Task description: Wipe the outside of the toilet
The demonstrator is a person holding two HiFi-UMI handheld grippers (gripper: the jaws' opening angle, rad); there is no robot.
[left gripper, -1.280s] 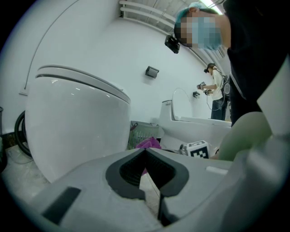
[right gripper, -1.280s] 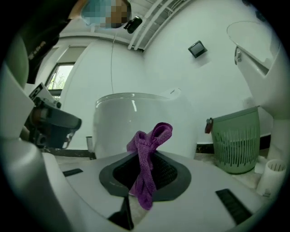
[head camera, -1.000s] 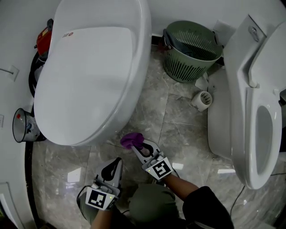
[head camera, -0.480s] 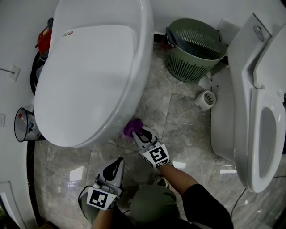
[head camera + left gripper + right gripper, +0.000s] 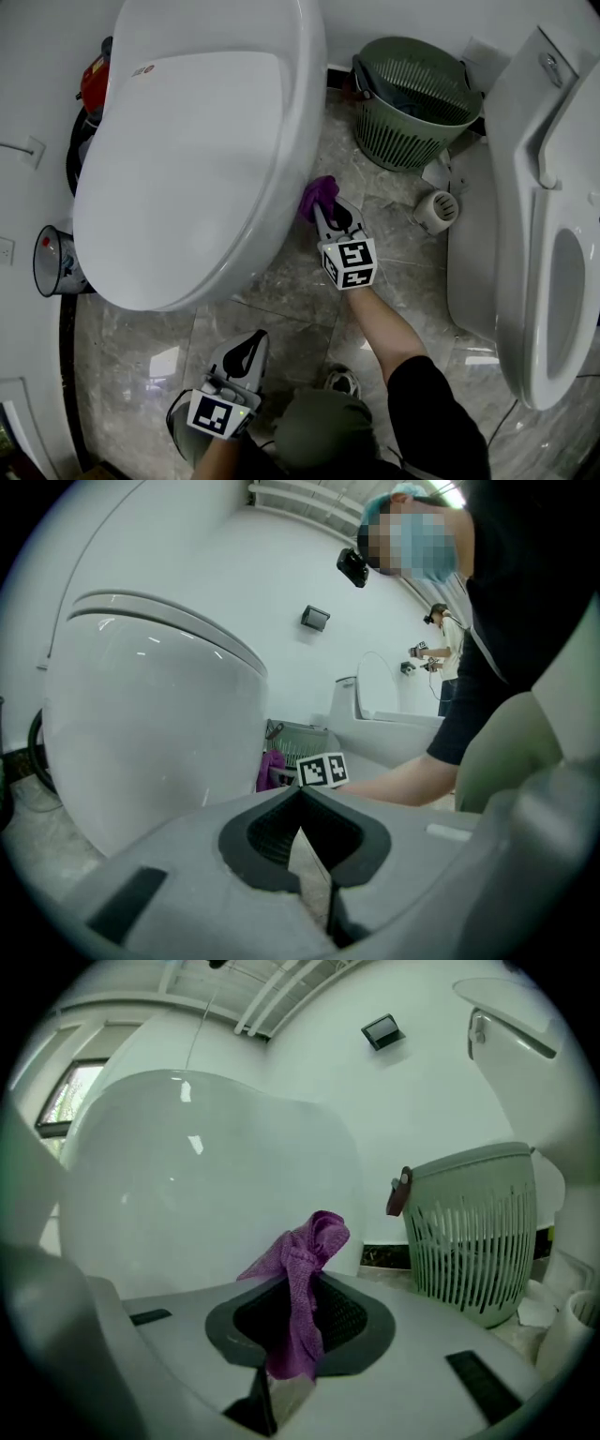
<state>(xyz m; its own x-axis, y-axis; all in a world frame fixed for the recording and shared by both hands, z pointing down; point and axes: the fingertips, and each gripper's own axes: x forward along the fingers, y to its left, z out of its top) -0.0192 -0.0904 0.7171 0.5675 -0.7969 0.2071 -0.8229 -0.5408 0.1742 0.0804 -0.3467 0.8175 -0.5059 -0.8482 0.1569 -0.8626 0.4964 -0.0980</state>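
A white toilet, lid down, is shown at left. A green slatted waste basket is set on the stone floor at the far right of it. The right gripper is clamped on a purple cloth, held at the bowl's right outer wall. The left gripper is held nearer, its jaws closed together on nothing.
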